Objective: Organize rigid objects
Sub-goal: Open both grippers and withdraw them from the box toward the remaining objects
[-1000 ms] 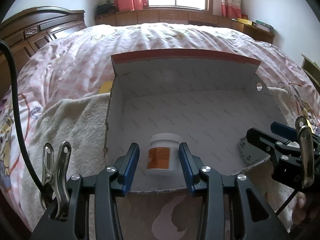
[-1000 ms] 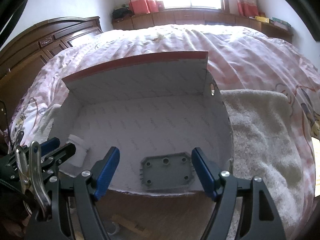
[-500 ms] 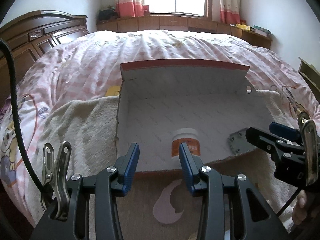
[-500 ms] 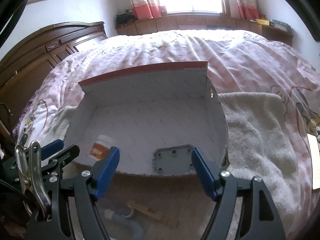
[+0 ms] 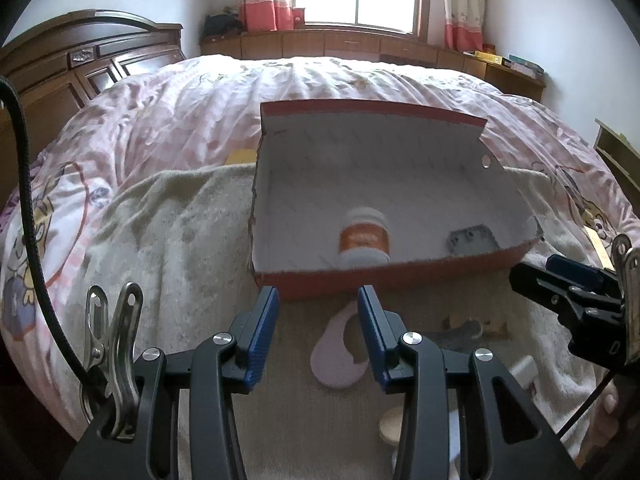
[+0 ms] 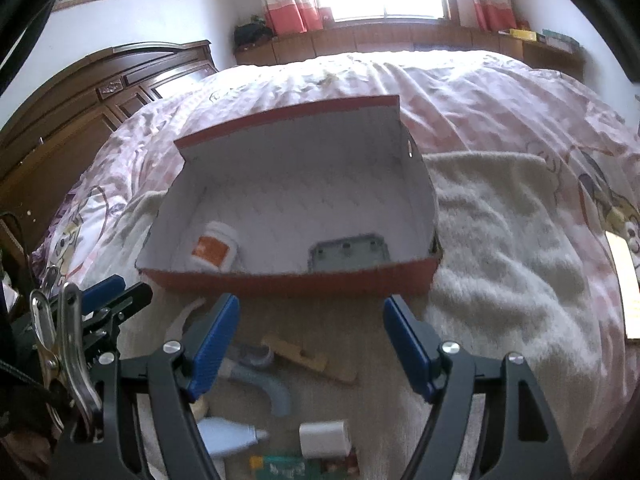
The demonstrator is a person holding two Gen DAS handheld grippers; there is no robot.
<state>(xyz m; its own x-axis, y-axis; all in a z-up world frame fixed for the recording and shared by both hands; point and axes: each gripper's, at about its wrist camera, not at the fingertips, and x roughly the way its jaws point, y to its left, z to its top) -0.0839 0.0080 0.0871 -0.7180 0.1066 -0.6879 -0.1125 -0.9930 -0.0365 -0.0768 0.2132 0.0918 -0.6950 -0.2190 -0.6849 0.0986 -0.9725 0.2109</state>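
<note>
Both hand-held grippers have pulled back from the box (image 5: 400, 276): left hand-held gripper (image 5: 318, 312) and right hand-held gripper (image 6: 310, 320) point down, jaws apart, holding nothing; the jar (image 5: 364, 236) stayed inside.

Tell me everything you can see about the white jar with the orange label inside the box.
The jar is small, white and looks like plastic, with a wide white lid and an orange label around its body. The lid is on. It lies tilted in the front left part of the red box, resting on the box's white floor near the front wall. A grey plate lies apart from it to the right. No fingers touch it; both grippers are outside the box.
</note>
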